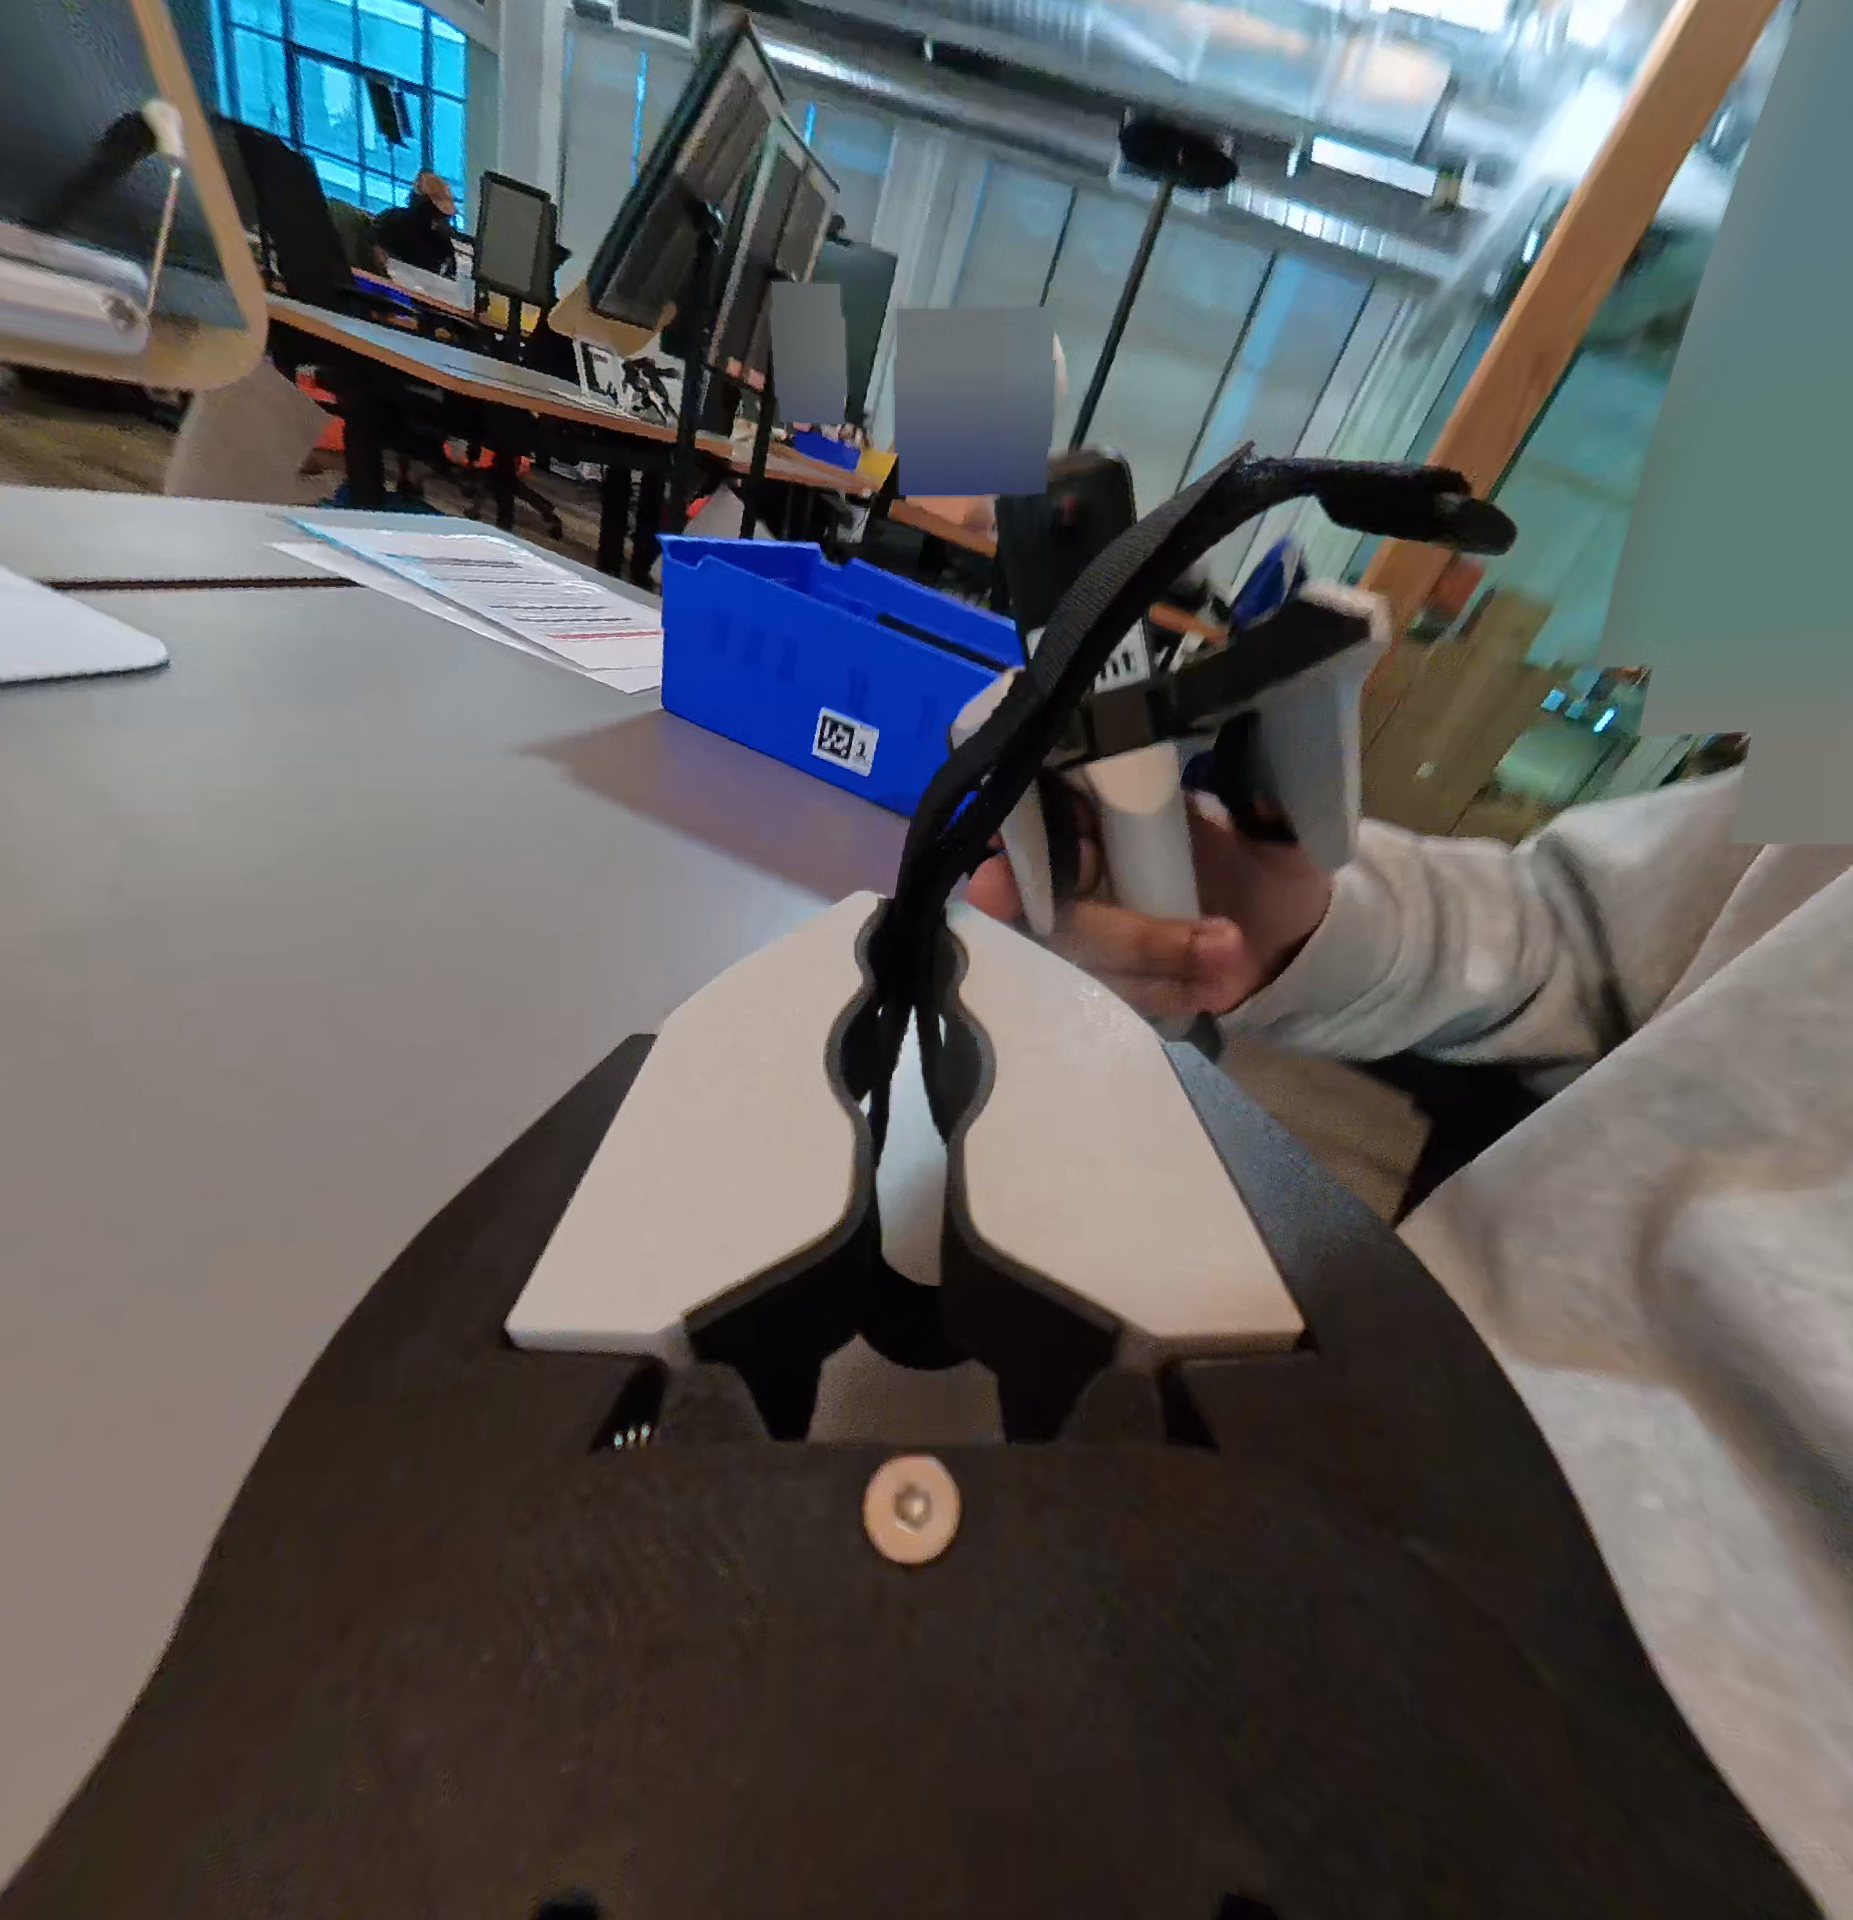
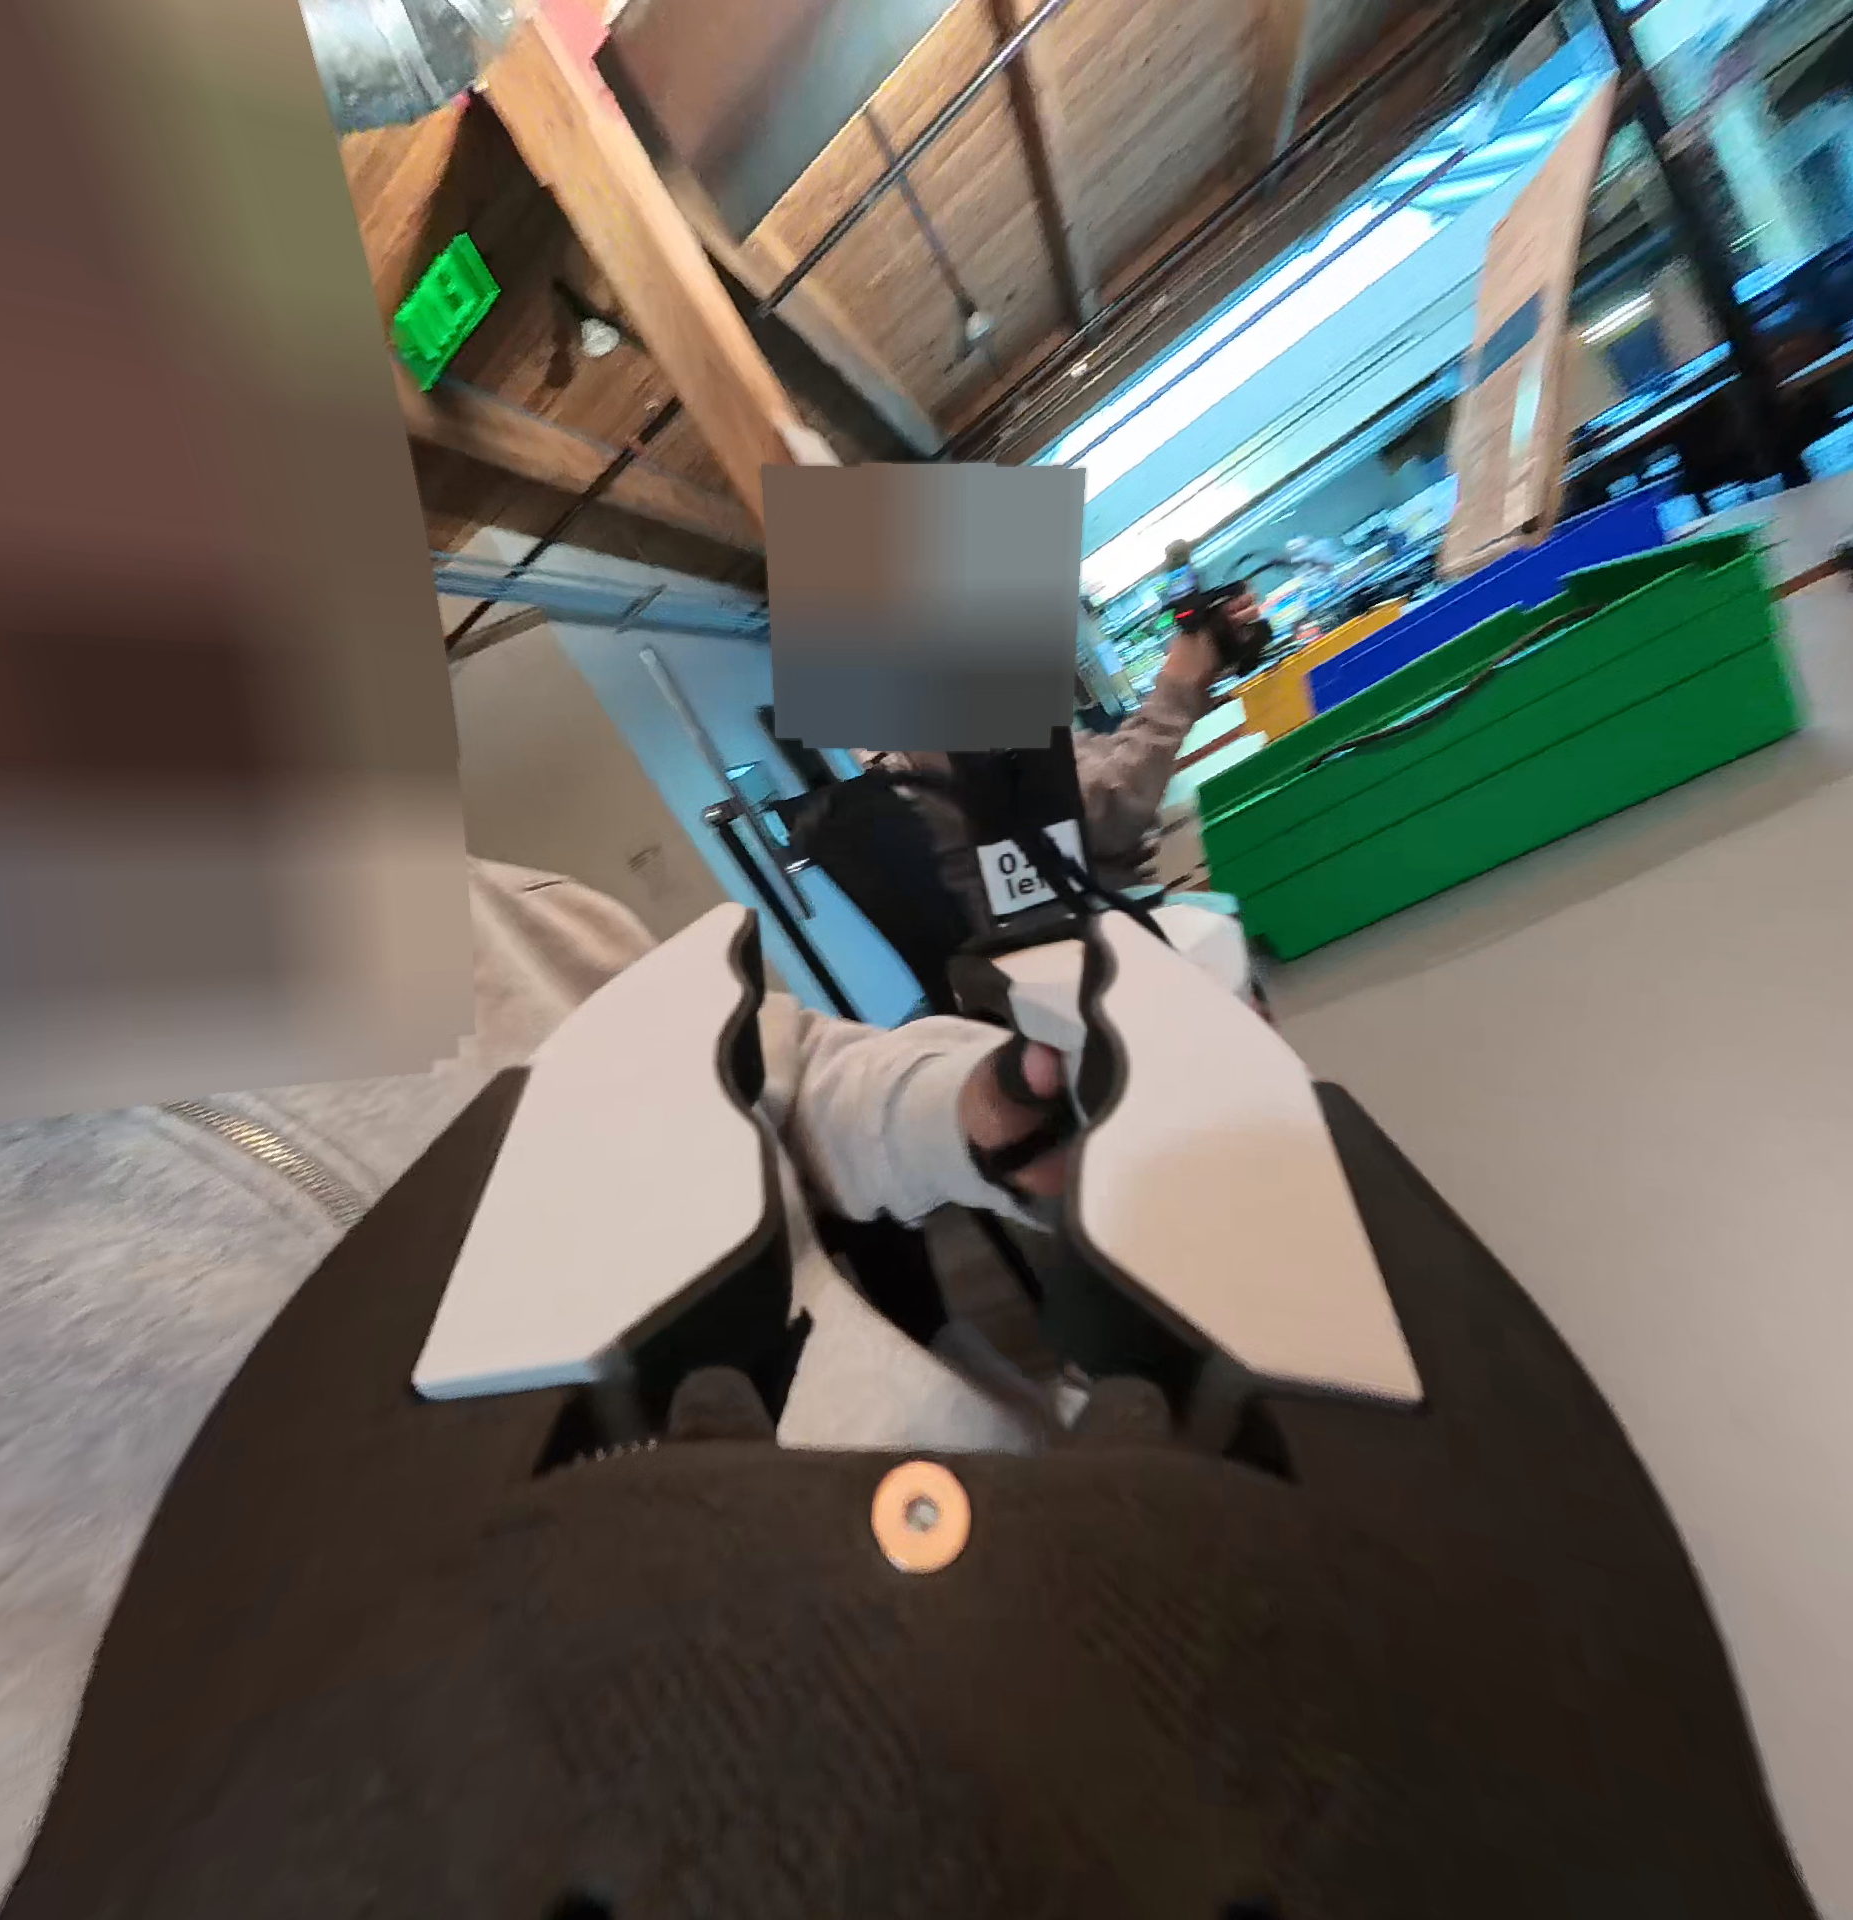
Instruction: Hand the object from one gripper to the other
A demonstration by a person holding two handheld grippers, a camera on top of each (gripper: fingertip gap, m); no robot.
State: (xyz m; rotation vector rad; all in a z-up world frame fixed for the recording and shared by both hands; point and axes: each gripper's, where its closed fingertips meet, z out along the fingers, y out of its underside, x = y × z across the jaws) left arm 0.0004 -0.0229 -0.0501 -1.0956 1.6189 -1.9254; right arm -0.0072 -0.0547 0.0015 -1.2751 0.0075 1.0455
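L tool [image 1: 906, 966] clamping black strap [image 1: 1088, 623] w/ tips closed; R tool [image 2: 927, 1023] gaping wide, gripping nothing

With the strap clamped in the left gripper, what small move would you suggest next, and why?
I would probably ease the right gripper forward until the free upper part of the black strap lies between its fingers, then shut. The left gripper is shut on the strap's lower end, the strap arches up toward the right gripper, and the right gripper's fingers stand wide apart, holding nothing.
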